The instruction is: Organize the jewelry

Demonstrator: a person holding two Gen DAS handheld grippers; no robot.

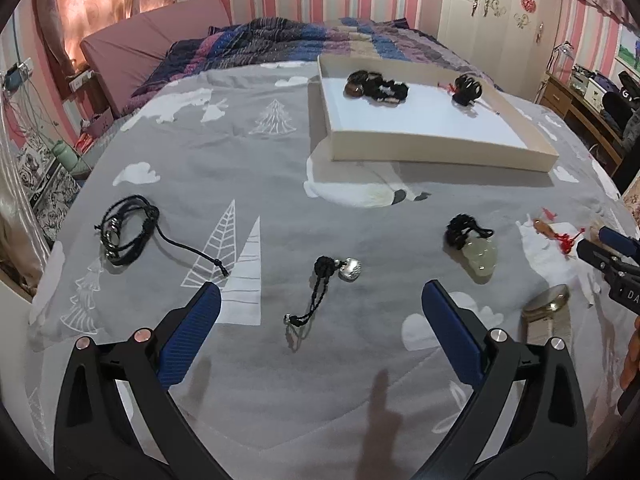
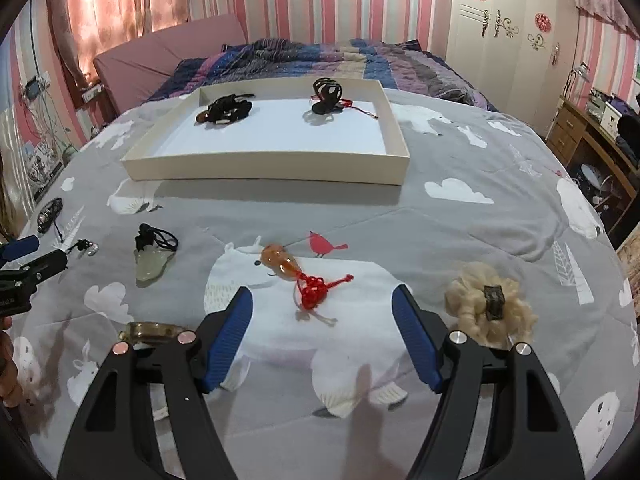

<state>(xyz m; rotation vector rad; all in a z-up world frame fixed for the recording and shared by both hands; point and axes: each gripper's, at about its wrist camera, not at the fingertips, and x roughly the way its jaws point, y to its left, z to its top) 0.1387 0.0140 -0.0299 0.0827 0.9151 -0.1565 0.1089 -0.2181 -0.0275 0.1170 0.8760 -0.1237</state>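
Hovering over the bed (image 2: 460,232), both grippers' fingers are spread, empty; the amber pendant (image 2: 280,263) lies mid-bed, long axis slanting toward the right gripper (image 2: 322,300), bare quilt around.

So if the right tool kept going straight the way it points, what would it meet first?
Most likely the amber pendant with the red knotted cord, lying on the bedspread between the open right tool's fingers; exact depth is unclear.

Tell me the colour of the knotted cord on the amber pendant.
Red: the knotted cord trails from the amber pendant, clearest in the right wrist view.
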